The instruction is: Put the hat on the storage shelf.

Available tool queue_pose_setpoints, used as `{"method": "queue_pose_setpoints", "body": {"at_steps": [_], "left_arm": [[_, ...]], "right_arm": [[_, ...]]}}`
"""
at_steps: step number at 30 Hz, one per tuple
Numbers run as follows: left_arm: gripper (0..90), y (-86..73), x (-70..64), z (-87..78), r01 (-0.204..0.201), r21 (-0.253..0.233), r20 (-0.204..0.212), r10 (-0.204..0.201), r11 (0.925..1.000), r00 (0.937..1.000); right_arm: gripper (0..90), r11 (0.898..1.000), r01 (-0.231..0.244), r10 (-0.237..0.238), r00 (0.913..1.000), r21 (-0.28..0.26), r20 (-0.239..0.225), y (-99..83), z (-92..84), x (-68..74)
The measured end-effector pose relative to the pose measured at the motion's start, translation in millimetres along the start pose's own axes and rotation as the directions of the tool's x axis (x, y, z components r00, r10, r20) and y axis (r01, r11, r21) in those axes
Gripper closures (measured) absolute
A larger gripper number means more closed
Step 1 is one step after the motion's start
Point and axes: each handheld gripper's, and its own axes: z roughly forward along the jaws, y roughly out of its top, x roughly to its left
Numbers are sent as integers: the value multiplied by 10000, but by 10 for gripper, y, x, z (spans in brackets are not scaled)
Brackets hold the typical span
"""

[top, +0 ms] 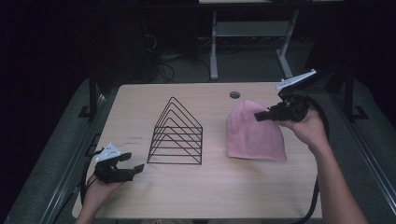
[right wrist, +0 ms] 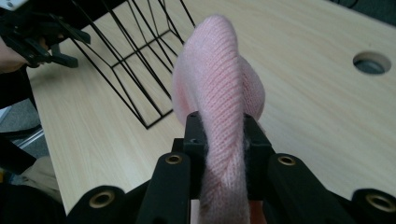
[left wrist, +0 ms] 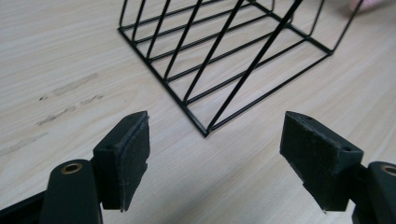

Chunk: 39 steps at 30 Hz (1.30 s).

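Observation:
A pink knitted hat (top: 254,133) hangs from my right gripper (top: 260,116), whose jaws are shut on a fold near its top; its lower edge still looks to rest on the wooden table (top: 205,191). In the right gripper view the pink knit (right wrist: 217,93) is pinched between the pads, right gripper (right wrist: 223,140). A black wire rack (top: 176,135) of triangular dividers stands at the table's middle. My left gripper (top: 133,163) rests open near the table's front left, pointing at the rack (left wrist: 224,51), left gripper (left wrist: 215,154) with nothing between its pads.
A round cable hole (top: 234,94) sits in the table near its far edge, behind the hat. The table's left edge runs close beside my left hand. Beyond the table stand a dark floor, cables and a white desk frame (top: 252,42).

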Motion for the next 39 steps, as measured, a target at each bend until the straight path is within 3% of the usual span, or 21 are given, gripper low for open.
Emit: {"method": "queue_pose_setpoints", "body": {"at_steps": [7,18,20,29,39], "left_arm": [[244,181,39,-90,84,87,745,-90,9999,9972],[244,547,44,-219,-721,341,1035,682,9968,9923],[244,668,24,-234,-1017,409,1116,966,9940,9890],[244,979,-46,-252,-1345,381,1671,1264,9902,9778],[247,1302,-130,-285,-1847,290,1964,1756,9824,9647]], "right_arm": [[764,9990,422,-421,9991,-173,67,252,-127,152],[764,9941,975,-976,9952,-473,-4,623,-226,364],[763,9929,1111,-1112,9938,-420,-7,734,-231,436],[763,9851,1661,-1663,9861,-449,5,1091,-276,671],[763,9758,2114,-2126,9770,-564,-151,1336,-266,827]]}}
